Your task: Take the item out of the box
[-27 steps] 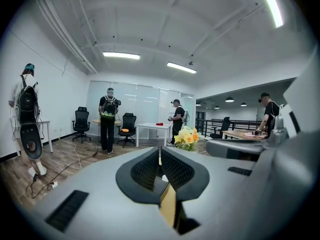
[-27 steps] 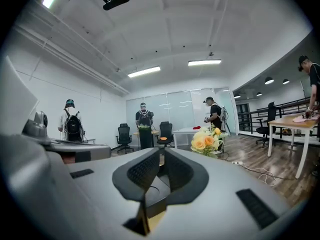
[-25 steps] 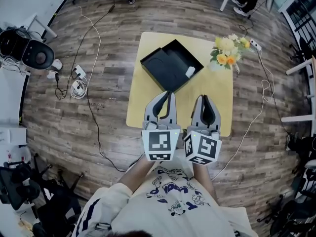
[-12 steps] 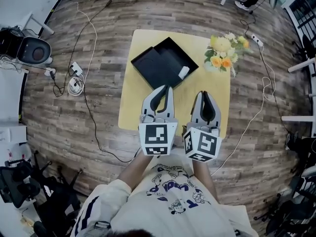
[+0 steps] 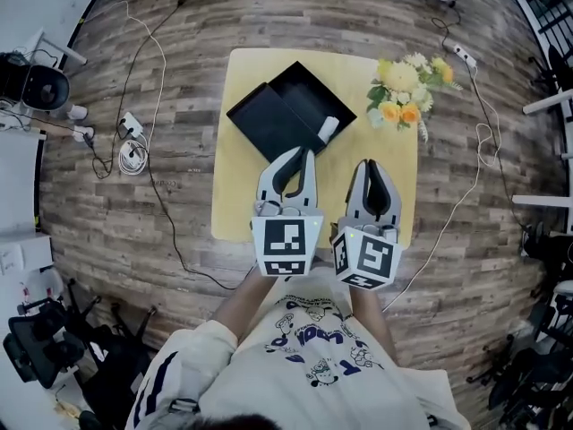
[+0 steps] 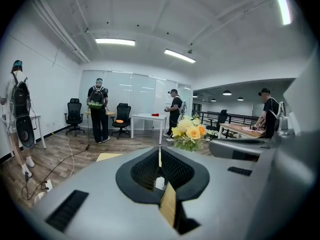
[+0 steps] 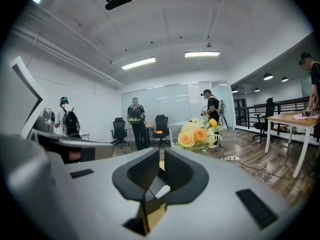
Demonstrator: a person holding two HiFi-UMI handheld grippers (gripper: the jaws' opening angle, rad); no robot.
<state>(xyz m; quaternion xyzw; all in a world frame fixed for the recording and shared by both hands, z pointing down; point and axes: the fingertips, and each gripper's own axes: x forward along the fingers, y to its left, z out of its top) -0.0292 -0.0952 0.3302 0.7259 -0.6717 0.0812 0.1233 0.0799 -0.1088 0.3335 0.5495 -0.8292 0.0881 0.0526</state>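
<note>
we hold two grippers side by side over the near edge of the one table (image 5: 394,186), both pointing away from us. the left gripper (image 5: 307,153) has its jaws pressed together, tip to tip. the right gripper (image 5: 368,164) is the same, with its tips meeting and nothing pinched.

the one box (image 5: 269,119) lies open and turned cornerwise on the far left part of the table. its left corner reaches the table's left edge. from the head view the left gripper covers the box's near corner, but we cannot tell how high above it the gripper sits. the one item (image 5: 329,129), small and white, lies in the box's right corner, against the wall there.

one bunch of flowers (image 5: 400,97) stands at the table's far right corner, with sprigs reaching past the right edge. between the box and the flowers runs a strip of bare tabletop. the near right part, ahead of the right gripper, is bare too.

around the table the floor (image 5: 107,213) is open wood on all sides. cables (image 5: 131,156) lie on it to the left and to the right. in the left gripper view we count four people (image 6: 98,109) and two chairs (image 6: 121,119), all well apart from the table.
</note>
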